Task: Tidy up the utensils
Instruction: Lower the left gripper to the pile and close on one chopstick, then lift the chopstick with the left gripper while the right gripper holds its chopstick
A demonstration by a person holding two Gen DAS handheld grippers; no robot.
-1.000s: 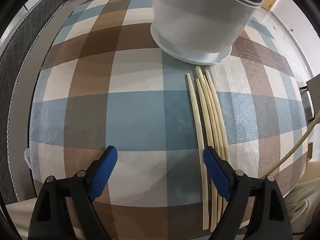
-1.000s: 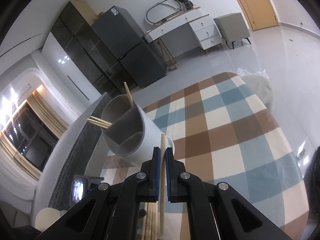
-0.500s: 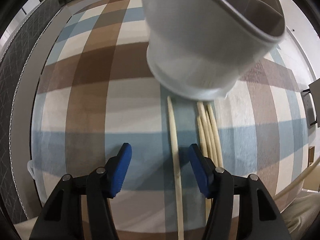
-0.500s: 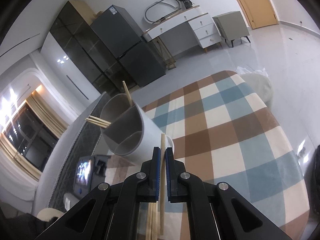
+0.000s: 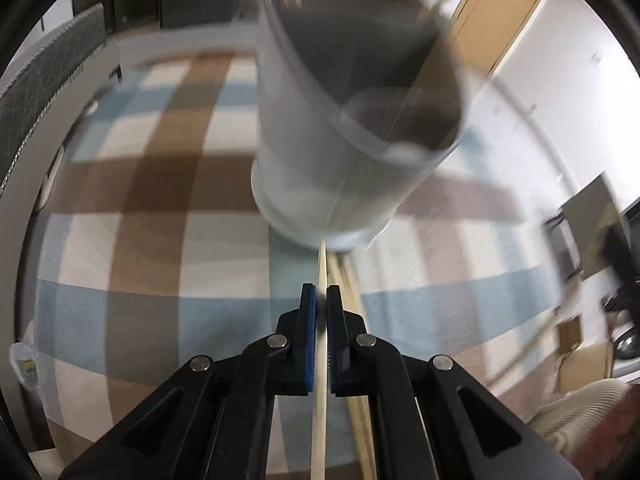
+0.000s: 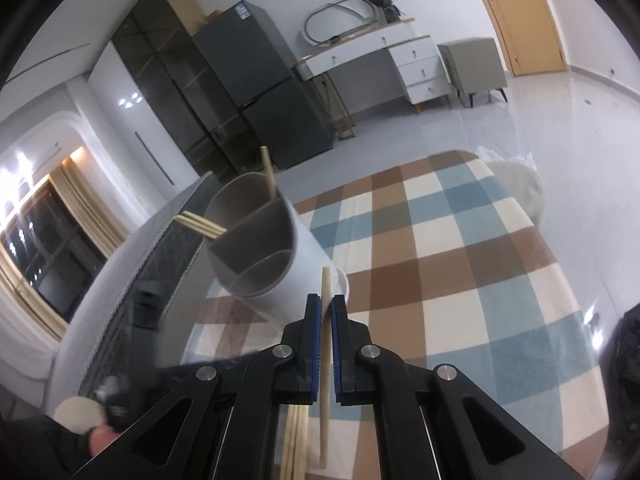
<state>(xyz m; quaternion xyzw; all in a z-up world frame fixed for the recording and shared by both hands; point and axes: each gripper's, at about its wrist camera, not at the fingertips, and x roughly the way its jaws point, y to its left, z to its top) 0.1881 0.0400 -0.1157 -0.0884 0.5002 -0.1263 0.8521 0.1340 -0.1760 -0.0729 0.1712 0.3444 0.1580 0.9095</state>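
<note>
Left gripper (image 5: 321, 300): clenched on one chopstick (image 5: 319, 380), which runs lengthwise between the blue pads toward the holder's base.
Right gripper (image 6: 325, 308): clamped on another chopstick (image 6: 325, 344), tip poking past the pads.
Utensil holder (image 6: 276, 264): white, divided, on the checked tablecloth (image 6: 460, 280), just ahead of both grippers (badly blurred in the left view).
Loose chopsticks (image 6: 294, 440): lying on the cloth beneath the right gripper.

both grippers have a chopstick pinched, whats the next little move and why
Probably carry the right gripper forward and up toward the white holder, tipping its chopstick over a compartment. Both grippers are shut on single chopsticks, the holder already has chopsticks in it, and more lie on the checked cloth. The left gripper view is motion-blurred, so let it settle first.
</note>
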